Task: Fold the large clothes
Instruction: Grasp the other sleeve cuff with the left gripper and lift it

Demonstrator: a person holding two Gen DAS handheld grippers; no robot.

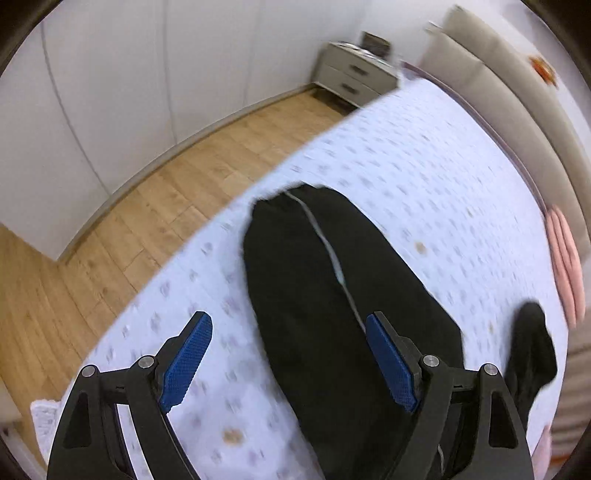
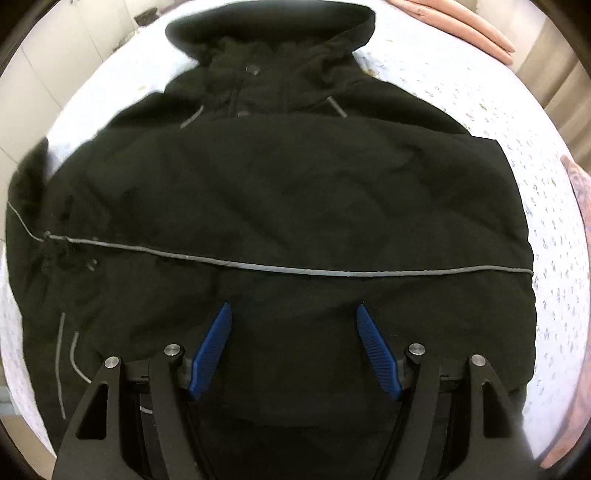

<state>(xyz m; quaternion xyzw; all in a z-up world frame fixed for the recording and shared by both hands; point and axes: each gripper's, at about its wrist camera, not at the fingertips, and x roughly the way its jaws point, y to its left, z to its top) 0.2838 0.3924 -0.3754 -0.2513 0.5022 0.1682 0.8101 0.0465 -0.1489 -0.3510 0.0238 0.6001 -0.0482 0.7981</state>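
A large black hooded jacket [image 2: 295, 192] with thin grey piping lies spread on the bed, hood at the far end, one sleeve folded across its body. In the left wrist view one black sleeve [image 1: 325, 280] stretches out toward the bed's edge. My left gripper [image 1: 290, 323] is open and empty, held above the sleeve's near part. My right gripper [image 2: 293, 314] is open and empty, held just over the jacket's lower body below the grey piping line.
The bed has a white patterned sheet [image 1: 424, 177]. Its left edge drops to a wooden floor [image 1: 147, 221]. A grey bedside drawer unit [image 1: 354, 74] stands at the far wall. Pink folded cloth [image 2: 465, 26] lies by the headboard.
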